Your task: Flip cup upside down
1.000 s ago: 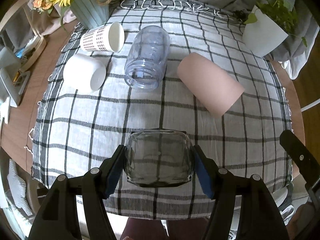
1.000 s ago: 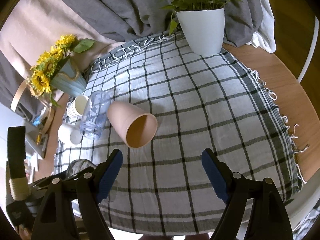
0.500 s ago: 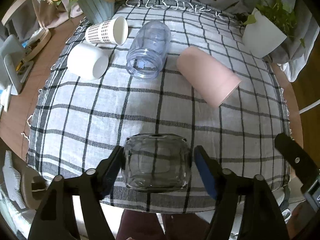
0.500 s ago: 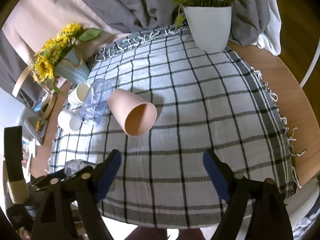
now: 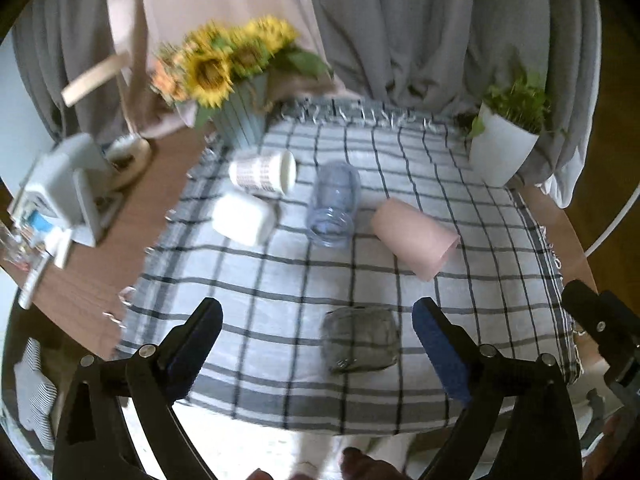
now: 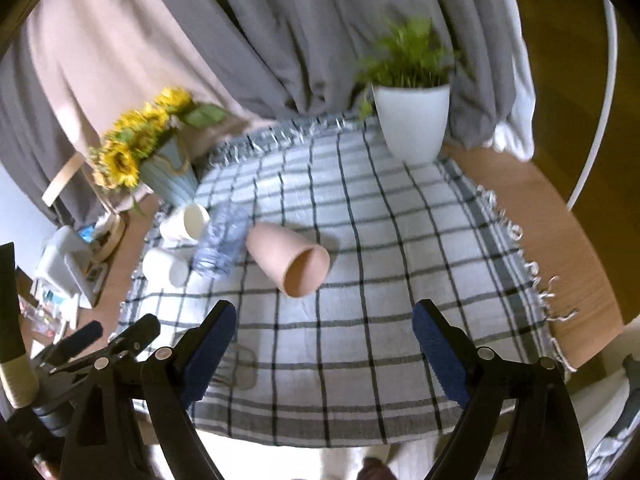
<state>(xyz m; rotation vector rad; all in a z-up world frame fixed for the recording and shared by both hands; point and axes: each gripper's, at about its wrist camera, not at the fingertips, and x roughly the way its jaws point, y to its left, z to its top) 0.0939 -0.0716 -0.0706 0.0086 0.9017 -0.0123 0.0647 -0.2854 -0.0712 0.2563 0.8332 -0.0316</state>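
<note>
A clear glass cup (image 5: 361,339) stands upside down on the checked cloth (image 5: 280,280) near its front edge. It shows partly behind a finger in the right wrist view (image 6: 240,366). My left gripper (image 5: 318,344) is open and empty, drawn back above and just left of the glass. My right gripper (image 6: 324,344) is open and empty over the front of the cloth. A pink cup (image 5: 414,238) lies on its side mid-cloth, also seen in the right wrist view (image 6: 290,262).
A clear plastic jar (image 5: 334,204), a patterned white cup (image 5: 262,174) and a plain white cup (image 5: 244,218) lie on their sides at the back left. A sunflower vase (image 5: 240,120) and a white plant pot (image 5: 502,152) stand at the back corners. Clutter sits on the left table edge.
My left gripper has opened, let go of the glass cup and pulled back and up. The glass stays upside down on the cloth. The right gripper has tilted up a little.
</note>
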